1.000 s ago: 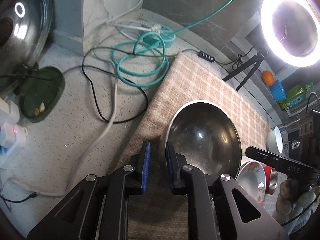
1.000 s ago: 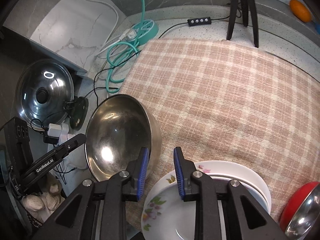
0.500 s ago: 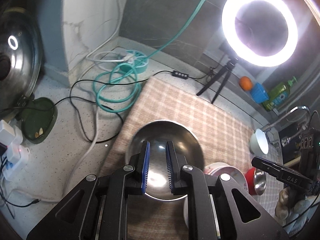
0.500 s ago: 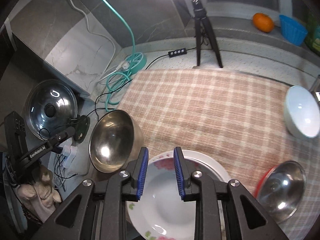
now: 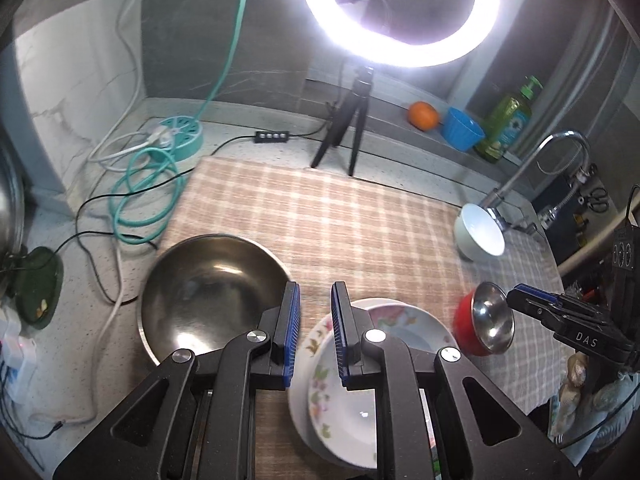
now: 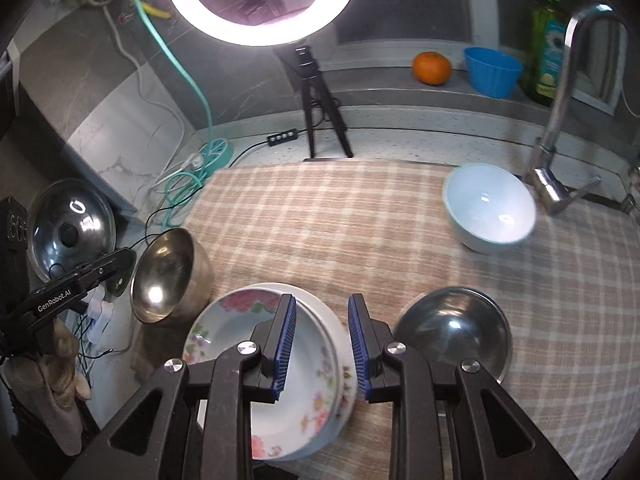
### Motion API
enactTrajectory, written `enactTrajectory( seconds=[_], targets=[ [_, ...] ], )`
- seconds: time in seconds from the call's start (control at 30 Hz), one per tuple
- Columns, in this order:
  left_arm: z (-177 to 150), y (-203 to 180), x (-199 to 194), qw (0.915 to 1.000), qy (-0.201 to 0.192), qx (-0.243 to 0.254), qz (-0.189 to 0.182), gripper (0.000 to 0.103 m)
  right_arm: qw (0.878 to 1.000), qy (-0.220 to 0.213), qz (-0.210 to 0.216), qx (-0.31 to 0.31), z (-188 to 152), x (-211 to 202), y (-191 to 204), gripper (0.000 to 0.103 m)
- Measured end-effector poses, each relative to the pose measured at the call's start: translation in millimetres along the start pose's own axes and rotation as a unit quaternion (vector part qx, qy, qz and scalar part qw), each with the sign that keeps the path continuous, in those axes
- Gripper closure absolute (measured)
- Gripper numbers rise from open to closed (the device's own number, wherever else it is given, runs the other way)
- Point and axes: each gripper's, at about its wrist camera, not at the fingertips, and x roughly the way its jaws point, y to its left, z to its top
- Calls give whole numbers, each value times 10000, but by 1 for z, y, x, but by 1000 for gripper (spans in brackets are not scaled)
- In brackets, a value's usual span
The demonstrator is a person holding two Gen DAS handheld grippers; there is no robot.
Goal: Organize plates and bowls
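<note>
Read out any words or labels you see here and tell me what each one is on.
"GenRobot.AI": on the side of the left gripper, seen from the right wrist.
"DAS": on the side of the right gripper, seen from the left wrist.
Green soap bottle: label print too blurred to read.

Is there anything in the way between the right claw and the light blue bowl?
Nothing visible. Only bare checked cloth lies between the right gripper and the light blue bowl. The plates sit under the gripper, and the small steel bowl sits just to its right, off that path.
</note>
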Motion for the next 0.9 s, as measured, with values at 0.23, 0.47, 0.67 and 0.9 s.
enactTrajectory(
  seconds=[0.23,0.47,0.67,0.9],
  targets=[
    [-3,-40,19,9992,141,315,-187,89,9982,-248,12,552,-22,-20,-51,76],
    [-8,-81,43,9967,343,618,-397,89,9958,-400,-549,612,-34,-37,-83,62],
    [-17,-108,67,9927,673,749,-657,89,9926,-330,-892,759,-45,-38,-112,62],
    [-28,-130,94,9838,1188,662,-1170,89,9916,-84,-661,1106,-55,-24,-139,62]
  ],
)
